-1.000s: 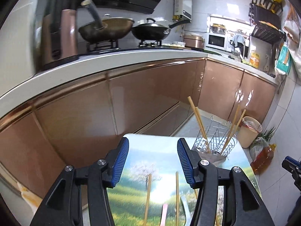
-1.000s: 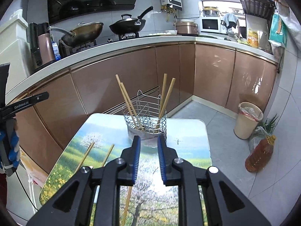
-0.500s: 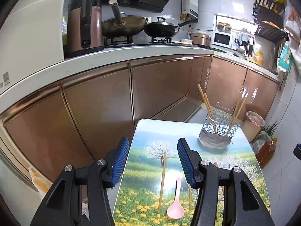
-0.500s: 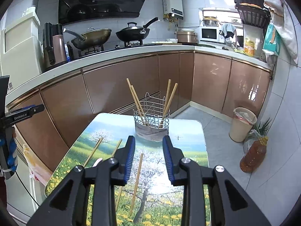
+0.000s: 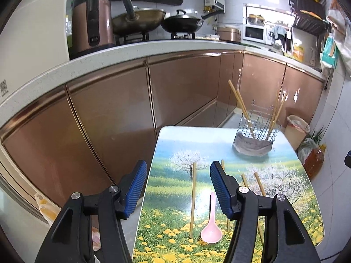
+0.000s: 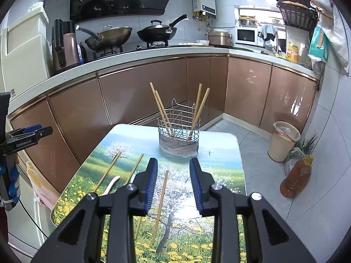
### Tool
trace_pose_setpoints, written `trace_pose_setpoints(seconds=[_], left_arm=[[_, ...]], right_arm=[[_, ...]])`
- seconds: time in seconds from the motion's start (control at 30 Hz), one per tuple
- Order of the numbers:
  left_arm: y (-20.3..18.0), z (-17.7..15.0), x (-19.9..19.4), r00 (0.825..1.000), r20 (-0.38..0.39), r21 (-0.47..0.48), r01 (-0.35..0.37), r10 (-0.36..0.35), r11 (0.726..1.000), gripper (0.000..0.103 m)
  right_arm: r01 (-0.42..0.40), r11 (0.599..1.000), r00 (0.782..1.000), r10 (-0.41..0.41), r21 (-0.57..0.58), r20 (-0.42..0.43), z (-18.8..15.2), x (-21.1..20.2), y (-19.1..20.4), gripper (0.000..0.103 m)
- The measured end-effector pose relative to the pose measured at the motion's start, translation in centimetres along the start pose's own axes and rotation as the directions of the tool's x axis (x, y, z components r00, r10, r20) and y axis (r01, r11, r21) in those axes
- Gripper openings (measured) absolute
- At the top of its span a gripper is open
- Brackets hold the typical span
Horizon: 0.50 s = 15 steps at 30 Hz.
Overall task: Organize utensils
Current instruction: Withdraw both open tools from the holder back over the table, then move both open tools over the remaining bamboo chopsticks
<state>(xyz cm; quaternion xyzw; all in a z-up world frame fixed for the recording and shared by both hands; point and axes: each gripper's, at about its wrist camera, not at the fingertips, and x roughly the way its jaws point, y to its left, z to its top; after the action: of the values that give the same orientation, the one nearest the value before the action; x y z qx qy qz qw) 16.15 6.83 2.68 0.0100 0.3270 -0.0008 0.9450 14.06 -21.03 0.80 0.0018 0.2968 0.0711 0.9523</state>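
Observation:
A wire utensil basket [image 6: 178,132] stands at the far end of the landscape-print table [image 6: 221,168] with several chopsticks upright in it; it also shows in the left wrist view [image 5: 255,134]. Loose chopsticks [image 6: 161,203] and a pink spoon [image 5: 211,221] lie flat on the table. My left gripper [image 5: 177,188] is open and empty above the table's near left edge, with one chopstick [image 5: 193,197] seen between its fingers. My right gripper [image 6: 173,186] is open and empty above a loose chopstick.
Copper-fronted kitchen cabinets [image 6: 140,96] wrap behind and left of the table, with woks and a kettle on the counter. A bin [image 6: 284,141] and an oil bottle [image 6: 296,176] stand on the floor at the right.
Both grippers have pulled back and up from the basket, so more of the table shows. The right gripper has opened from nearly shut. The left gripper has stayed open.

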Motion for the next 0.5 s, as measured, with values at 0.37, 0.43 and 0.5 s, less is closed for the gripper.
trace_pose_setpoints(seconds=[0.37,0.43,0.5], left_arm=[[-0.1,-1.5,5.1,0.994,-0.106,0.0,-0.001,0.001,1.0,0.059],[-0.3,-1.8,5.7,0.994,-0.111,0.012,-0.008,0.009,1.0,0.059],[-0.8,-2.1,6.0,0.994,-0.105,0.031,-0.023,0.026,0.999,0.059]], right_arm=[[-0.011,1.0,0.996,0.013,0.026,-0.083,-1.2,5.3,-0.6,0.029],[-0.016,0.999,0.996,0.019,0.032,-0.092,-1.5,6.0,-0.8,0.029],[-0.016,0.999,0.995,0.02,0.041,-0.101,-1.9,6.6,-1.0,0.029]])
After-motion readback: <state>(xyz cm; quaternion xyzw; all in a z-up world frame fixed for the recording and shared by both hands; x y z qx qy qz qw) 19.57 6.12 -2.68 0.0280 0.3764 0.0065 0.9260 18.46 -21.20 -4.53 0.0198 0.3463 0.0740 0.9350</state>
